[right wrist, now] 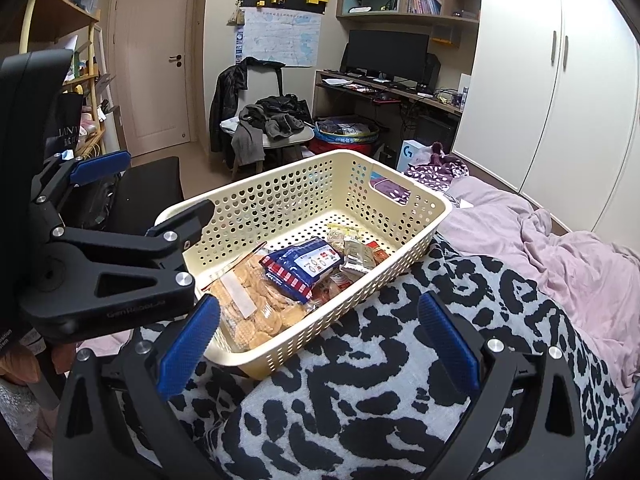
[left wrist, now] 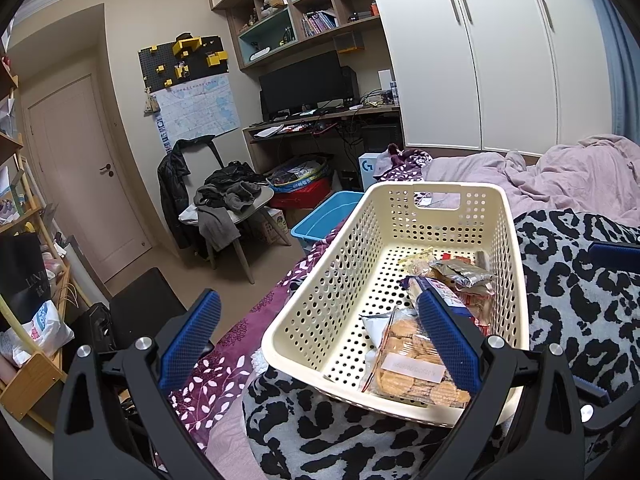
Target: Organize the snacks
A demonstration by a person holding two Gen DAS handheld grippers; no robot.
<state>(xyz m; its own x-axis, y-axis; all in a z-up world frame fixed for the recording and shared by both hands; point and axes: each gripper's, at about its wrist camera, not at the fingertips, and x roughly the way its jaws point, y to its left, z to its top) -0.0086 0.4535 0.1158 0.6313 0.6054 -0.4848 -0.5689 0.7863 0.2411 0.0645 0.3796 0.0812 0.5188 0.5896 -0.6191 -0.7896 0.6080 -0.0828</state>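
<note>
Jaws on both grippers stand wide apart, nothing between them.

Left wrist view: left gripper hovers over the near end of the basket; its right finger overlaps the packets inside, its left finger is outside the rim, over the purple sheet. The cream perforated basket sits on a leopard blanket on the bed. Inside, against its right wall: a clear biscuit bag nearest, a blue packet behind it, a silver packet further back. The rest of the floor is bare.

Right wrist view: right gripper hangs above the blanket, just short of the basket. Left gripper shows at left, by the near rim. Biscuit bag, blue packet and silver packet lie touching.
</note>
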